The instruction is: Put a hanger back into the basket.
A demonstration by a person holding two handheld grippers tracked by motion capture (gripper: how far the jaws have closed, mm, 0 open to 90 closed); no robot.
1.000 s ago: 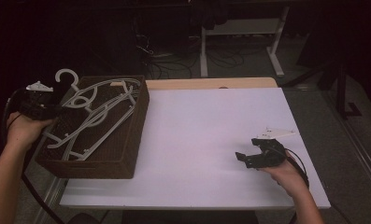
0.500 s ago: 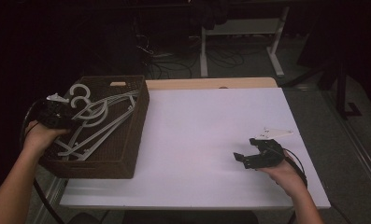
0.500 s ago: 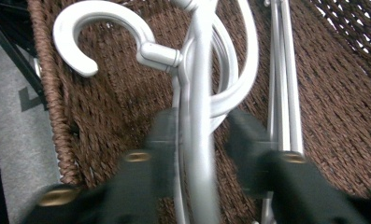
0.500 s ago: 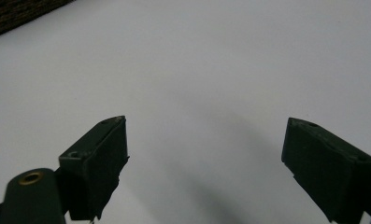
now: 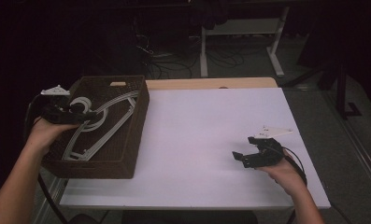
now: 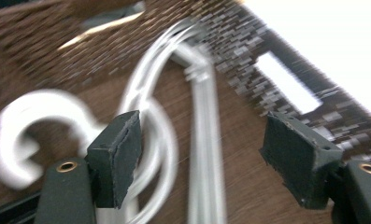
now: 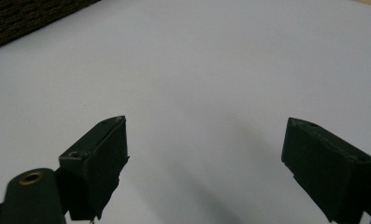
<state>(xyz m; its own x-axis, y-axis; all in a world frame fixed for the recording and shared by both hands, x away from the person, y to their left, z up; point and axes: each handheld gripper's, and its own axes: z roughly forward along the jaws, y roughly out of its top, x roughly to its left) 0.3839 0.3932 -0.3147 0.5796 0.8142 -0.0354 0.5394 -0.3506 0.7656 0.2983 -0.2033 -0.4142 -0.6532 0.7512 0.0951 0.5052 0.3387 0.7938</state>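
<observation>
We found the white hangers (image 5: 99,128) lying in the brown basket (image 5: 131,154) at the counter's (image 5: 206,140) left. Our left hand-held gripper (image 5: 82,114) hovered over their hooks — jaws just opening, gripping nothing. The right hand-held gripper (image 5: 244,151) rested spread, empty.

- The table (image 5: 197,140) has a white top, with a strip of bare wood along its far edge.
- A dark woven basket (image 5: 127,154) stands on its left end, overhanging the left edge.
- White hangers (image 5: 103,130) lie inside the basket.
</observation>
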